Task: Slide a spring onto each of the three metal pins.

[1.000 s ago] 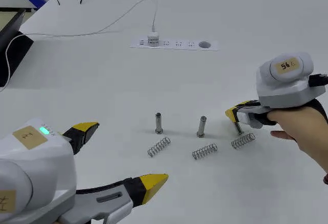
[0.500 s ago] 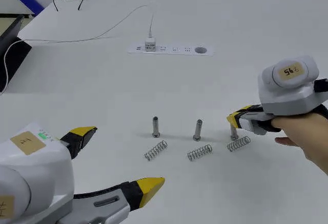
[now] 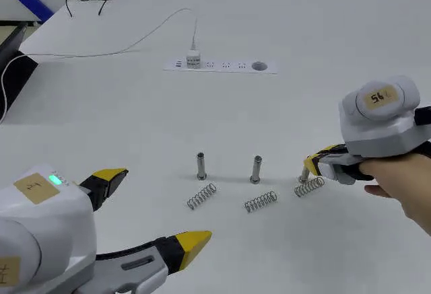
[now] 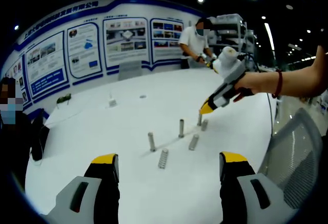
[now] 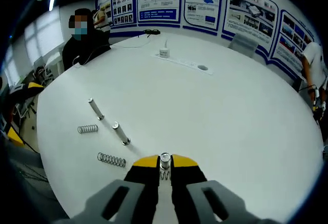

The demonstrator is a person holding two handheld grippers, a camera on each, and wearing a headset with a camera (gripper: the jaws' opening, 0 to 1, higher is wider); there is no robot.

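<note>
While left gripper (image 4: 169, 158) gapes released, right gripper (image 5: 165, 165) clenched on rightmost pin (image 5: 165, 158), spring (image 3: 310, 186) beside it.

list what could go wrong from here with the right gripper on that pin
The right gripper is closed on the right pin; a slip or tug could topple it onto the nearest spring and send that rolling. The left gripper hangs open and far off, so nothing would catch either.

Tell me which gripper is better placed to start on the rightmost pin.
Right. The right gripper has its jaws at the rightmost pin, with a spring beside it; the left gripper hangs open, far from it.
</note>
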